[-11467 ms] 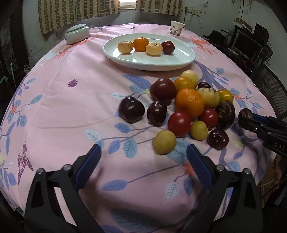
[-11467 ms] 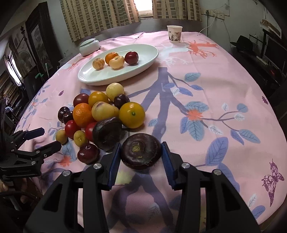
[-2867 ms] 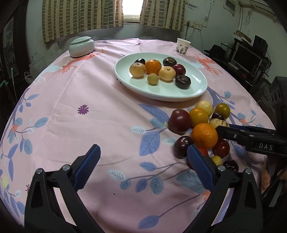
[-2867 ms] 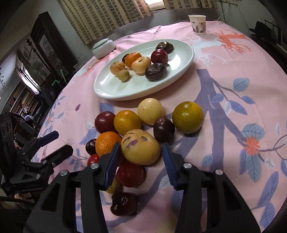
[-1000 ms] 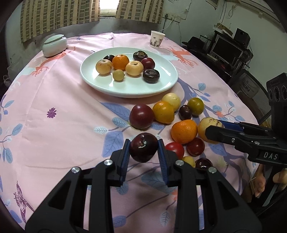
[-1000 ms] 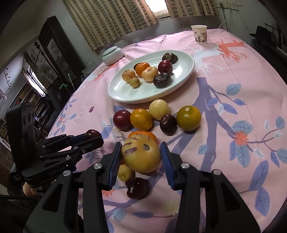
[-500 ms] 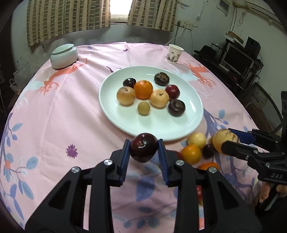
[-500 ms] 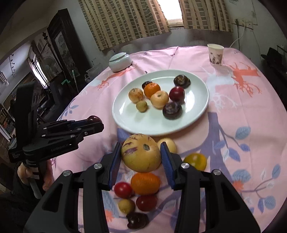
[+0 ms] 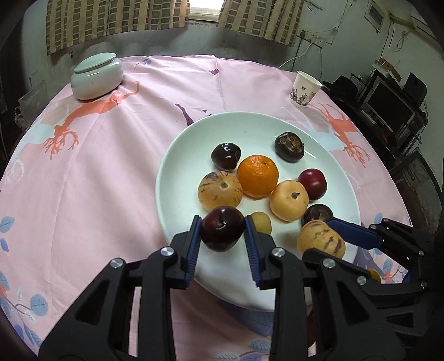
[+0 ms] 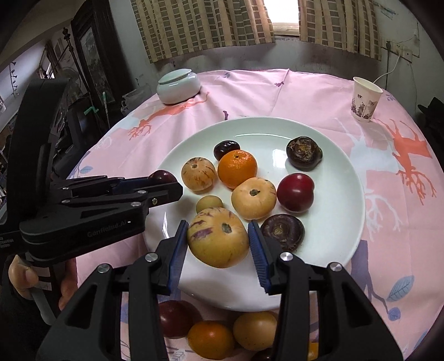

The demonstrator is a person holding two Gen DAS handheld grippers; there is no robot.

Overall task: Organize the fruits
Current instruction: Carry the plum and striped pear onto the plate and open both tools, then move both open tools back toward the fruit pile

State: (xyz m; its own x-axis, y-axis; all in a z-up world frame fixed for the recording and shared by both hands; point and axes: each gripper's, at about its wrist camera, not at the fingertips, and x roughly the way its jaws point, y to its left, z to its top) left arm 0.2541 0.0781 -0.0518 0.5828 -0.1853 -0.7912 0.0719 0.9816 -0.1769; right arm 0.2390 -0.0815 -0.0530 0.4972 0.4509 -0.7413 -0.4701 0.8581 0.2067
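**Both my grippers loaded above the white plate**

My left gripper [image 9: 222, 232] is clamped on a dark red plum [image 9: 222, 232], held over the near rim of the white plate [image 9: 177, 177]. My right gripper [image 10: 217, 238] grips a yellow purple-streaked melon [image 10: 217, 240] just beside it, over the plate's near side.

The plate sits on a round table under a pink tablecloth [image 9: 97, 172] printed with coral trees and blue leaves. It carries an orange [image 9: 257, 176], two pale striped fruits, a small yellow one, a red plum and three dark fruits. More fruit lies on the cloth at the plate's near edge [image 10: 211, 338]. At the far side stand a pale green lidded jar [image 9: 96, 75] and a paper cup [image 9: 304, 89]. Beyond are checked curtains [image 10: 199, 25] around a bright window, a dark cabinet on the left and a monitor [image 9: 388, 107] on the right.
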